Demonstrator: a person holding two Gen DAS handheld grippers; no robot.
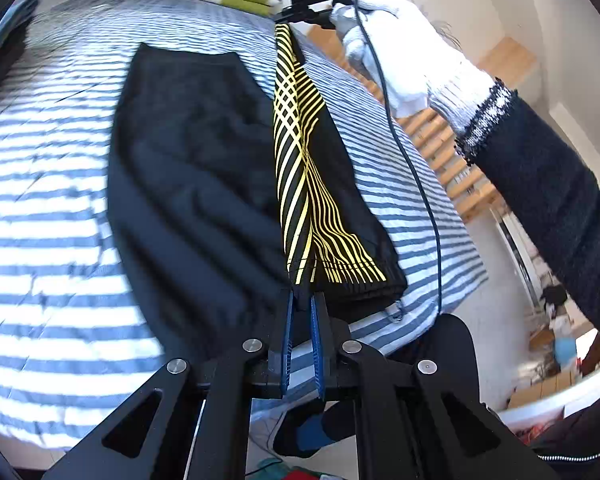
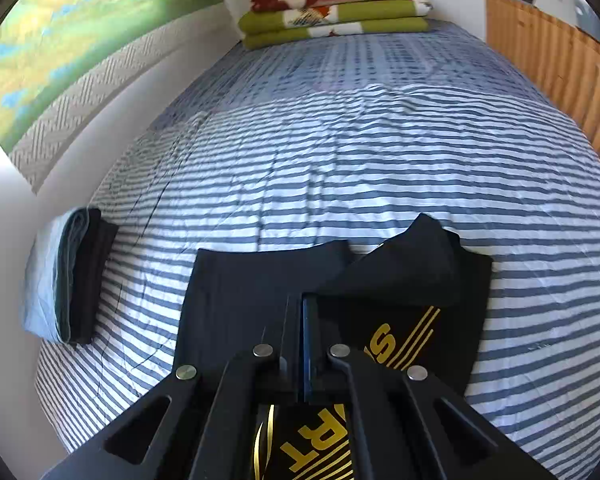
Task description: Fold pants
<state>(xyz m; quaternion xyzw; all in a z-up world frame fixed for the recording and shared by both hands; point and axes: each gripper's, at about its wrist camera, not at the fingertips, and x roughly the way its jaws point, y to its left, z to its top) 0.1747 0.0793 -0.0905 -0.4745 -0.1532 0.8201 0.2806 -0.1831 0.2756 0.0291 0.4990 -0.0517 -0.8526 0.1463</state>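
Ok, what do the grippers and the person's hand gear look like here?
The left gripper and right gripper have black linkage arms with silver pivot pins and blue ribbed pads. The hand wears a white knit glove with a speckled cuff, a dark sleeve, and a black cable trails down.

The left wrist view looks down its fingers from close above the bed's (image 1: pixel 52 240) near edge, along the black pants (image 1: pixel 188 184) toward the far end. The right wrist view faces steeply down, close over the pants (image 2: pixel 240 300), toward the same end. Both share the striped cover, pants and folded blankets (image 2: pixel 332 12).
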